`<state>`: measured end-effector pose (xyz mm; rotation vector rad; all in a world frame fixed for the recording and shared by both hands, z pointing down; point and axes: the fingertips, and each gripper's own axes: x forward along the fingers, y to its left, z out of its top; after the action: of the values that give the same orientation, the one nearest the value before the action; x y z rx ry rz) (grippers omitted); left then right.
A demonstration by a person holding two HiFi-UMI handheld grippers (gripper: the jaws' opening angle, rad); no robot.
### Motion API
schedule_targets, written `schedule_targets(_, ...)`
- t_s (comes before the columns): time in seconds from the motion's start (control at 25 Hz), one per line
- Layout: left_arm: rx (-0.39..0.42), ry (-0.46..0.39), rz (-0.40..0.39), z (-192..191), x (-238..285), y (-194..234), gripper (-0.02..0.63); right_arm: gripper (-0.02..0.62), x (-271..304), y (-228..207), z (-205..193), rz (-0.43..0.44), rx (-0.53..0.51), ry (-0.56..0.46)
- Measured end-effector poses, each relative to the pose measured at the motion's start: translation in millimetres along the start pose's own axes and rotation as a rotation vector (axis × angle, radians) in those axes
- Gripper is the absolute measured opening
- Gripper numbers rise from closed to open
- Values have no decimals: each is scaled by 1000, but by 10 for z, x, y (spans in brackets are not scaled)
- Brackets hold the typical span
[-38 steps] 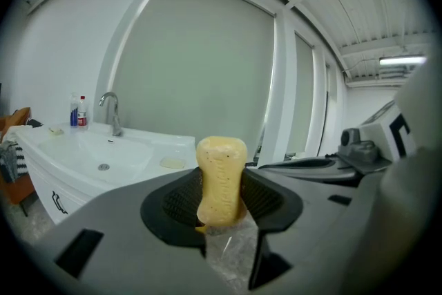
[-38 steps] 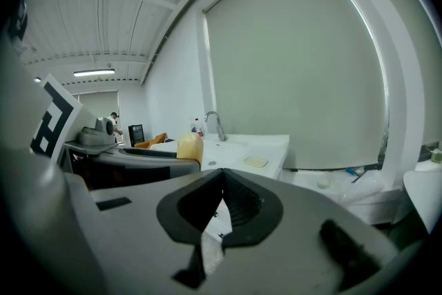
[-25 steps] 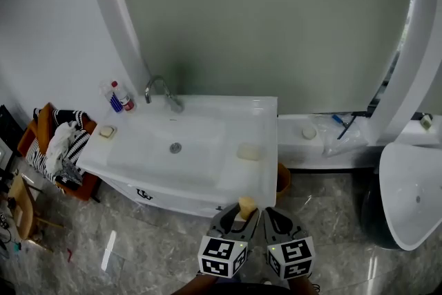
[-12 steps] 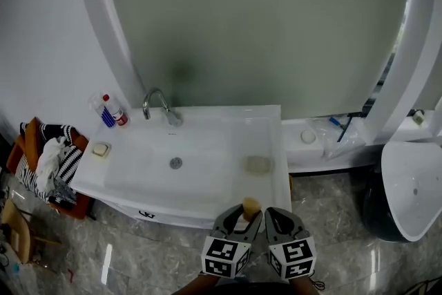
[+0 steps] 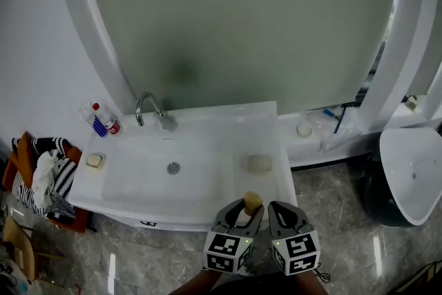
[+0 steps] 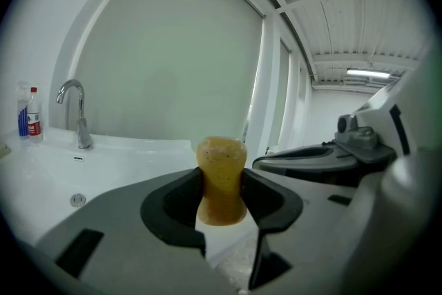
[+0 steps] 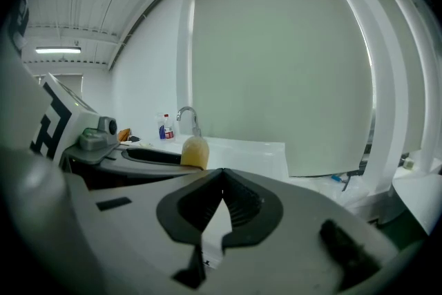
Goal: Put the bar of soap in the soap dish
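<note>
No text readable, bottle label (image 5: 110, 126) too small (red band only), cabinet front mark (image 5: 146, 223) illegible

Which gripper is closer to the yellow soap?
Left. The left gripper is shut on the yellow soap; the right gripper sits just beside it, shut and empty.

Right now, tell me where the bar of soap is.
Head view, bottom centre: the bar of soap is clamped in the left gripper, at the sink's near right corner, with the shut right gripper just to its right.
</note>
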<state>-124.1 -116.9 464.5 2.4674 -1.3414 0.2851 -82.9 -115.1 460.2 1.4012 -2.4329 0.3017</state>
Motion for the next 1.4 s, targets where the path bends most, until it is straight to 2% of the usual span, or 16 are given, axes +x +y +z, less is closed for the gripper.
schedule_targets(0.32, 38, 27, -3, 5, 181, 113, 182, 12, 181, -87, 17, 6, 18, -9)
schedule_targets(0.8, 116, 86, 11, 83, 755, 324, 181, 12, 625, -538, 159, 28, 12, -9)
schedule_targets(1.4, 306, 222, -9, 80, 1420, 550, 181, 12, 1099, -1002, 140, 77, 31, 32)
